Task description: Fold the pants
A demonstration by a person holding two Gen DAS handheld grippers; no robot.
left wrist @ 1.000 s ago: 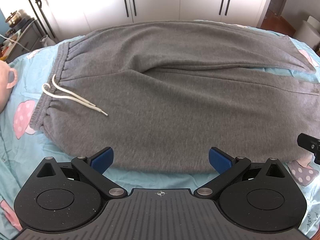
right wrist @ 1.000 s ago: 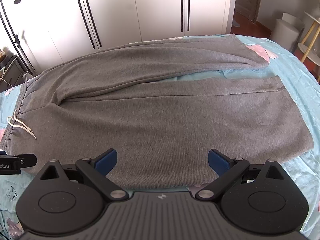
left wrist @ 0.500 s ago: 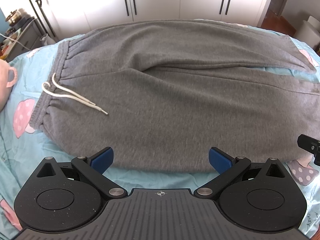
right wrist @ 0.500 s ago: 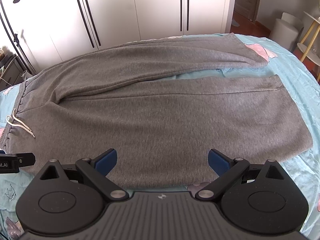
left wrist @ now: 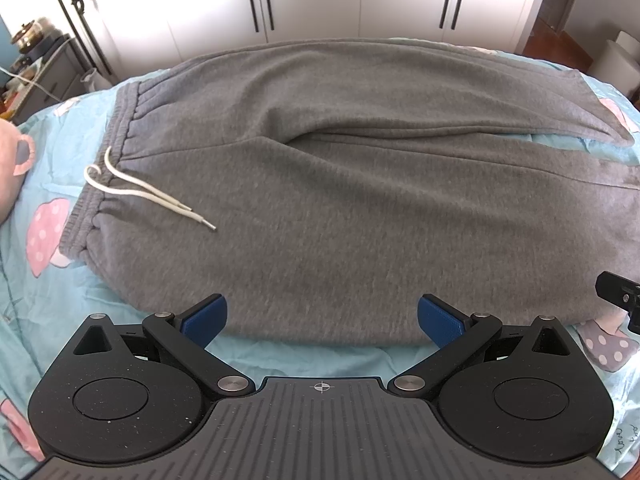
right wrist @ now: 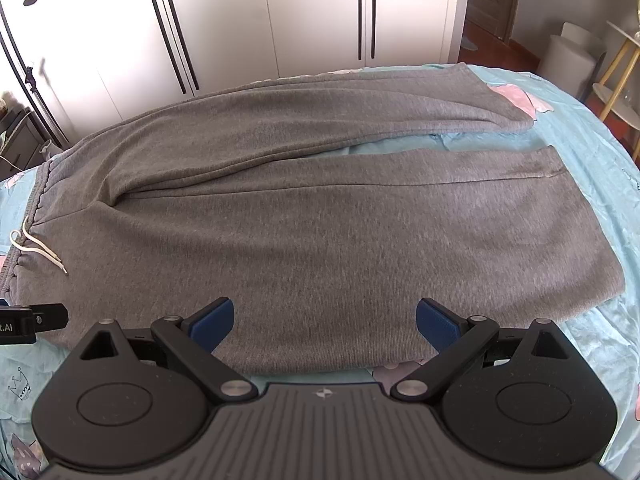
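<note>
**At the near hem: both tongs spread over grey pants**

At the bottom of each frame, the left gripper [left wrist: 322,316] and right gripper [right wrist: 324,320] hover with jaws spread wide, pinching nothing. Beyond them, the grey pants [left wrist: 340,200] lie flat across the blue bedsheet [left wrist: 48,280], white drawstring [left wrist: 148,194] at left. White wardrobe doors [right wrist: 312,16] fill the upper frame.

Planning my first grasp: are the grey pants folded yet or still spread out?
Spread out. The pants lie flat across the bed sheet, both legs apart, a gap of sheet between them.

Both wrist views near, facing across shared pants [left wrist: 340,200]
</note>
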